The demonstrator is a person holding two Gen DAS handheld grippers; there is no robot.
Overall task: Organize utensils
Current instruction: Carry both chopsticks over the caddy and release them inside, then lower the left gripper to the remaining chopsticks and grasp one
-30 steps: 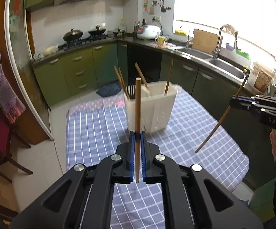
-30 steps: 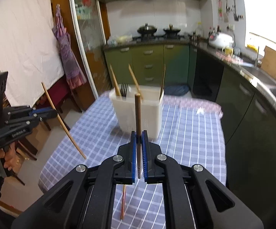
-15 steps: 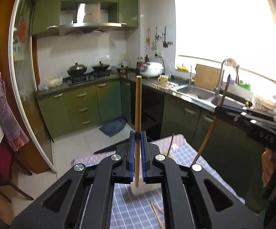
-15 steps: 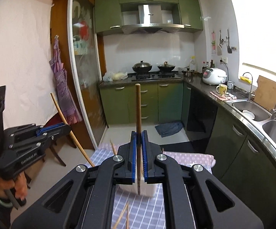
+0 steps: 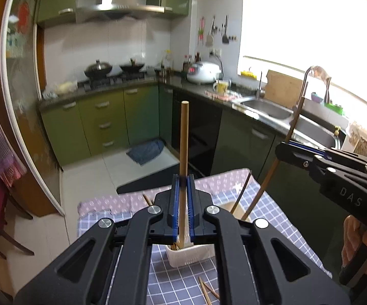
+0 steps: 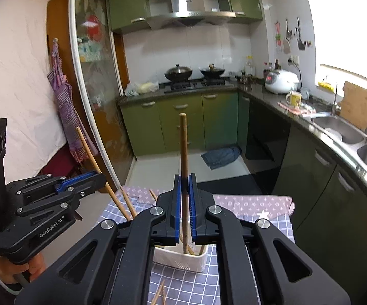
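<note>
L wrist: left gripper [image 5: 182, 185] clamped on round wooden chopstick [image 5: 183, 152], upright above white slotted plastic holder [image 5: 191, 255] on checked cloth | R wrist: right gripper [image 6: 184, 185] clamped on darker chopstick [image 6: 183, 147]; shows hanging apron [image 6: 64, 101]

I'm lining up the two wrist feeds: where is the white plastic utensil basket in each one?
Left wrist view: the white plastic utensil basket sits bottom centre on the checked tablecloth, mostly hidden behind the left hand-held gripper.
Right wrist view: bottom centre again, just below the right hand-held gripper.
Shared landmark: the white rice cooker on the dark counter.
</note>
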